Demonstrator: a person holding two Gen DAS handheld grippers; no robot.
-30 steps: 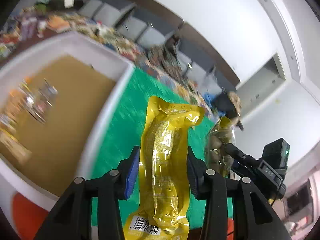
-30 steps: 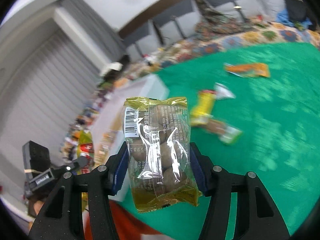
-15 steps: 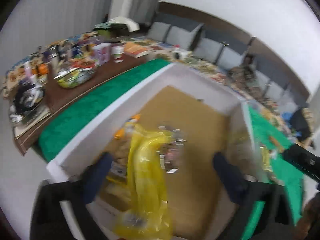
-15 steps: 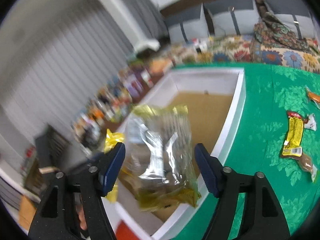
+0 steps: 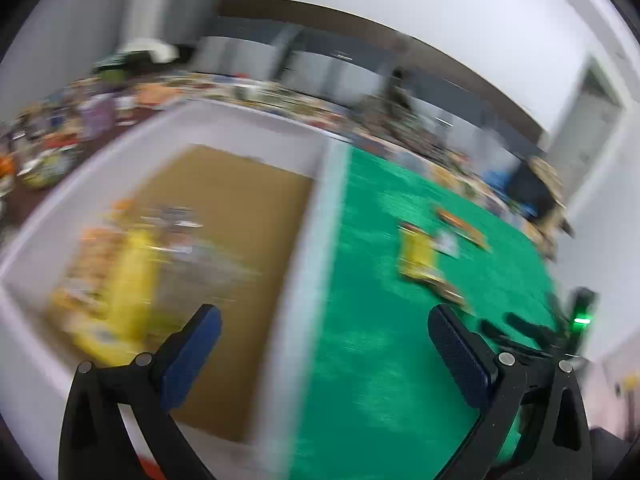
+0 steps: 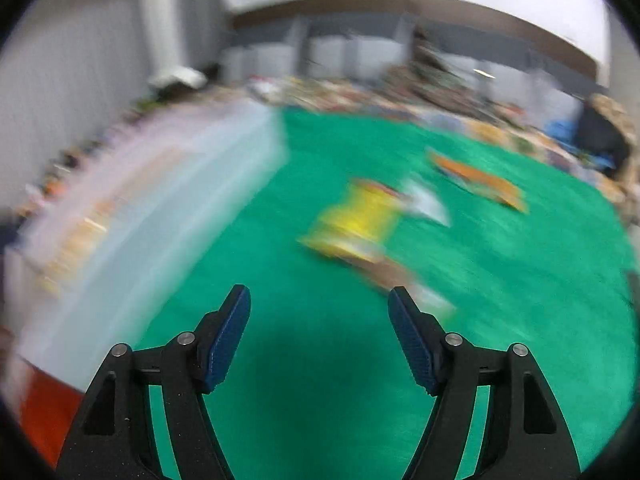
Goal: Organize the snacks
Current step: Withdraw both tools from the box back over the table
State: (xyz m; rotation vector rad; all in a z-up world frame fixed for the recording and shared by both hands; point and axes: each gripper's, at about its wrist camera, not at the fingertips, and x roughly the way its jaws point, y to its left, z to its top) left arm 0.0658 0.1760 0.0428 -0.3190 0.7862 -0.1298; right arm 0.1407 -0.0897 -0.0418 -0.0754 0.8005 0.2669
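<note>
Both snack packets gone from the grippers since a second ago, left gripper (image 5: 324,344) jaws just sprung wide and empty, yellow packet (image 5: 132,280) now in the white box (image 5: 316,216) by its near-left corner, right gripper (image 6: 319,324) empty, jaws apart, over the green cloth (image 6: 320,360), another yellow snack (image 6: 356,224) on the cloth beyond its fingertips.

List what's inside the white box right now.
In the white box: a blurred heap of snack packets with a long yellow packet on it, over a brown cardboard floor. Anything under the heap is covered.
</note>
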